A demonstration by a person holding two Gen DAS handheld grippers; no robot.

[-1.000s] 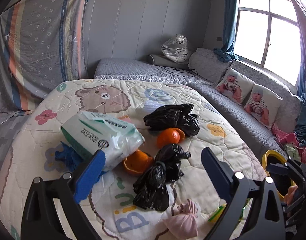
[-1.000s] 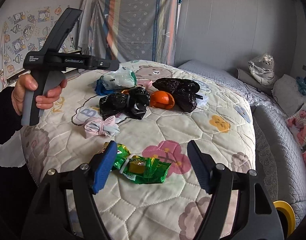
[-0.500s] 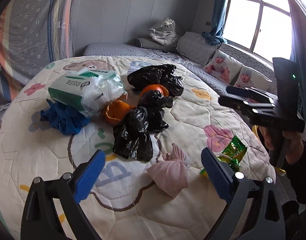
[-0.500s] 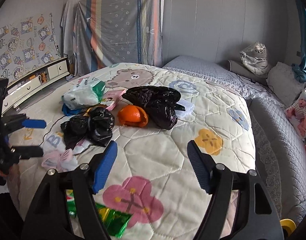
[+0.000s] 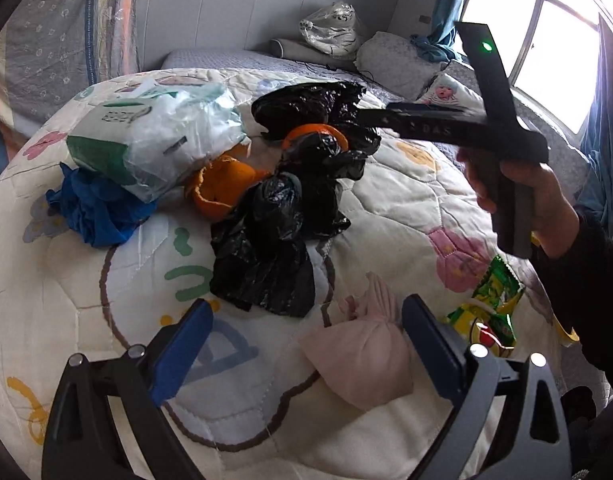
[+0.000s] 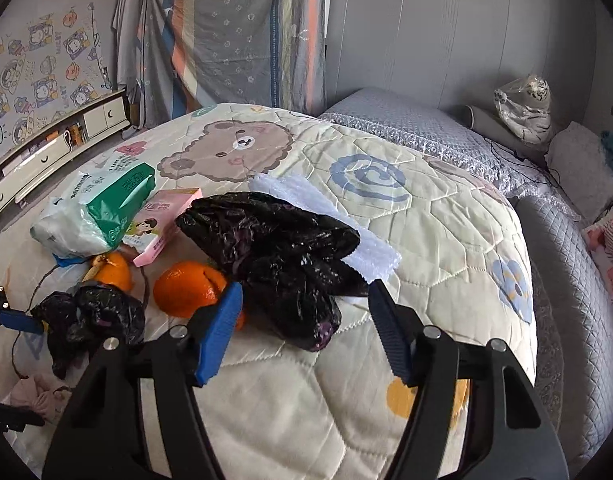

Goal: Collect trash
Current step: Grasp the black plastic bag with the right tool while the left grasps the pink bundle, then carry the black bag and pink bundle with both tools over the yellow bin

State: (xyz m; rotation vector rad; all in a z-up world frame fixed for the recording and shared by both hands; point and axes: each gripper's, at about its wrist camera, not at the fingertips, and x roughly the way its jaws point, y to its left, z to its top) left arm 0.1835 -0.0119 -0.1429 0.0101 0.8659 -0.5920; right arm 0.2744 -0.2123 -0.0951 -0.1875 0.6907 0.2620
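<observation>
Here my right gripper [image 6: 306, 320] hangs over the crumpled black plastic bag [image 6: 282, 256] on the cartoon-printed quilt [image 6: 446, 216]; its jaws have just been narrowing, the bag's near end between them, pads not pressing it. My left gripper [image 5: 306, 344] stands wide, empty, the knotted pale pink bag [image 5: 362, 356] just inside its right finger. A peeled orange [image 6: 186, 292] lies beside the black bag.

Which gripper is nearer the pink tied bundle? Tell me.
Left. The left gripper has the pink bundle between its open fingers; the right gripper is over by the black bag.
</observation>
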